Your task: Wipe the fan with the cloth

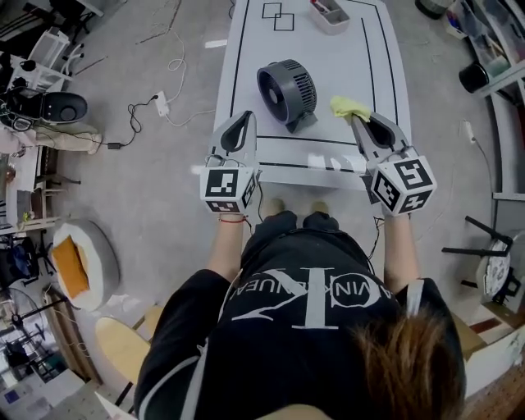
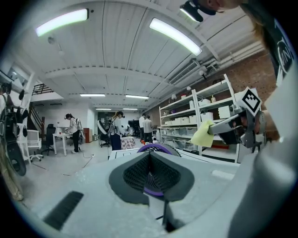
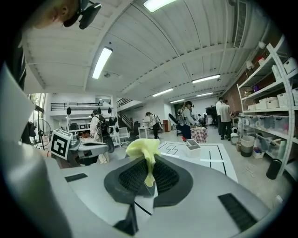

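The left gripper [image 2: 150, 157] has its jaws pressed together with nothing between them. The right gripper [image 3: 148, 163] is clamped on a pale yellow cloth [image 3: 143, 149]. The cloth is pinched as a narrow strip running up between the pads, and it bunches into a crumpled tuft past the jaw tips.

Seen from the head view, both grippers are held over the near edge of a white table [image 1: 344, 70] marked with black lines. They point away from the person, the left one near the table's left side and the right one near its right.

A dark grey round fan [image 1: 287, 89] stands on the table between and just beyond the two gripper tips, touching neither. Its round grille faces the picture's left, so its axis lies across the table, and its foot sits on the near side. The cloth hangs just to the fan's right, apart from it.

A small tray [image 1: 330, 15] lies at the far end of the table.
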